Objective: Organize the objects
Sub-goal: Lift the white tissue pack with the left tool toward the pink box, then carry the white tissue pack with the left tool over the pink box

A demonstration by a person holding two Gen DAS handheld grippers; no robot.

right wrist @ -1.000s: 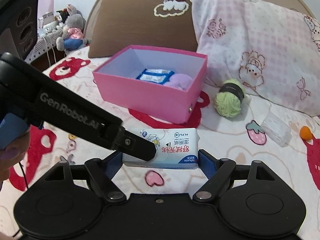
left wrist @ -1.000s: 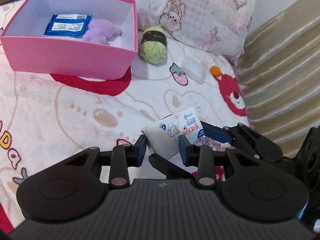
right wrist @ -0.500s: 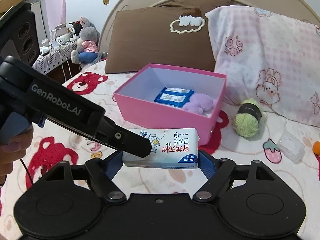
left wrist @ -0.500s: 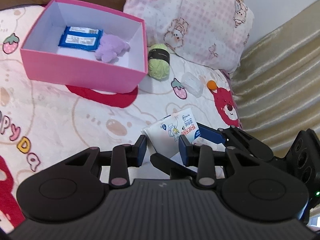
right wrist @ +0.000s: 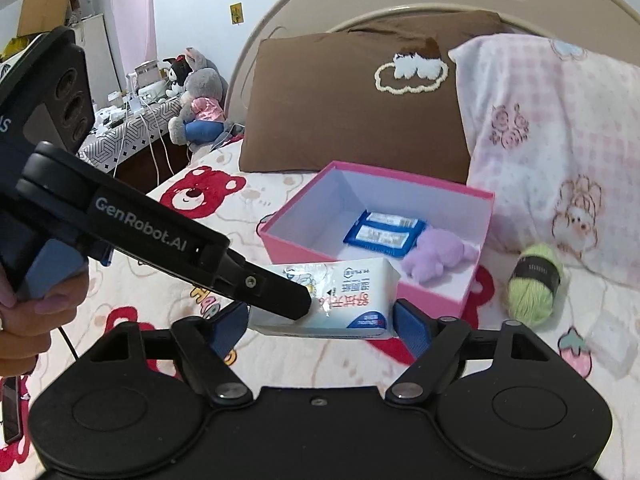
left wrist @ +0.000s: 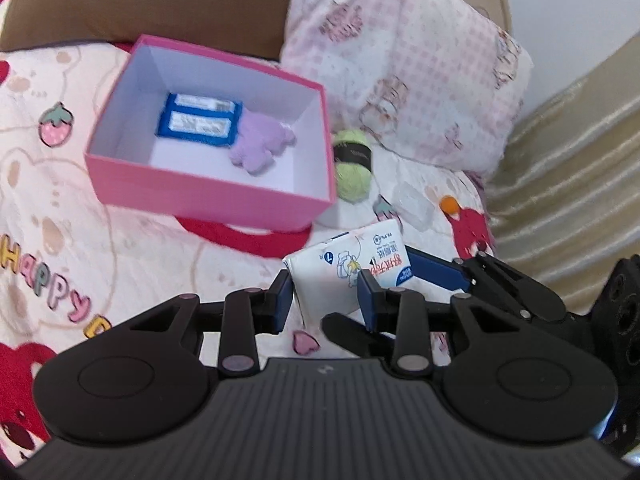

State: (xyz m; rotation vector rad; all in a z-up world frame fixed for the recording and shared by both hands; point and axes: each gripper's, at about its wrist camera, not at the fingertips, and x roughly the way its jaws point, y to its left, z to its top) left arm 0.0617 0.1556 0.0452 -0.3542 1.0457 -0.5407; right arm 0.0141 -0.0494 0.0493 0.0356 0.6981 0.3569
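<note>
A white wet-wipes pack (left wrist: 352,264) is held above the bed by both grippers. My left gripper (left wrist: 326,298) is shut on one end of it. My right gripper (right wrist: 320,326) is shut on its long sides (right wrist: 340,300). The pink box (left wrist: 208,196) lies ahead; it holds a blue packet (left wrist: 198,118) and a purple plush (left wrist: 262,146). In the right wrist view the box (right wrist: 436,300) is just behind the pack. A green yarn ball (right wrist: 534,282), a clear plastic pack (left wrist: 414,202) and a small orange ball (left wrist: 450,203) lie on the bed right of the box.
A pink patterned pillow (left wrist: 408,68) and a brown pillow (right wrist: 352,108) lean on the headboard behind the box. Beige curtain folds (left wrist: 568,184) run along the bed's right side. A side table with plush toys (right wrist: 196,100) stands far left.
Both grippers have lifted the wipes pack higher and carried it toward the pink box. The box interior now shows more from above.
</note>
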